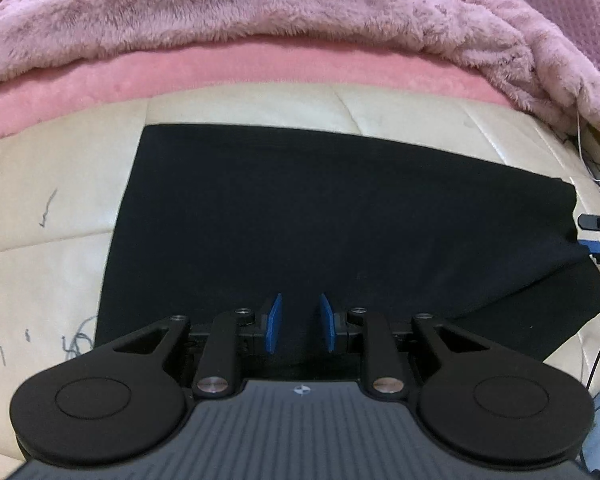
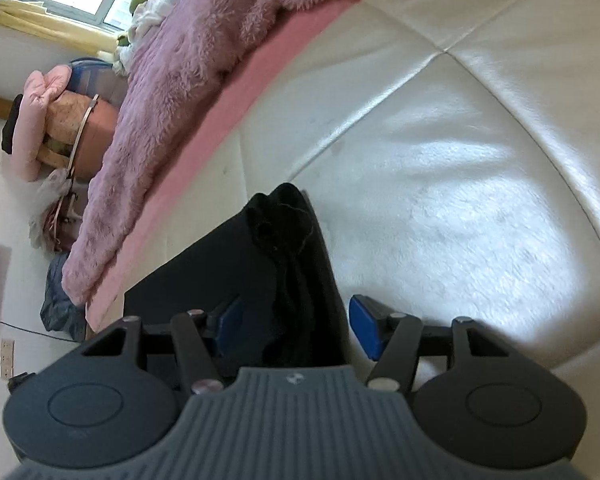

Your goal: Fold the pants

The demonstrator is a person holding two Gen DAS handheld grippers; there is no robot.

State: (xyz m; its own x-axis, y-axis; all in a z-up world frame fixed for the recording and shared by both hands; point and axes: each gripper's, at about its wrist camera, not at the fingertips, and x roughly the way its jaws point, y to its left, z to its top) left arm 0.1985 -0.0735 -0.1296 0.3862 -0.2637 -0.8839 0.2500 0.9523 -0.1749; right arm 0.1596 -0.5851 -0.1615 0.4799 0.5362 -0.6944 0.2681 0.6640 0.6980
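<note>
Cream quilted bed (image 1: 40,160) w/ black pants (image 1: 320,220) flat on top, pink fuzzy blanket (image 1: 220,20) along far edge.

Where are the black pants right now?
The black pants lie flat on the cream cushioned surface, just in front of the pink fluffy blanket. In the left wrist view they fill the middle; the right gripper straddles their bunched right end.

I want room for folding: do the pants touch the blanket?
Apart. The left wrist view shows a strip of bare cream cushion between the far edge of the pants and the blanket.
</note>
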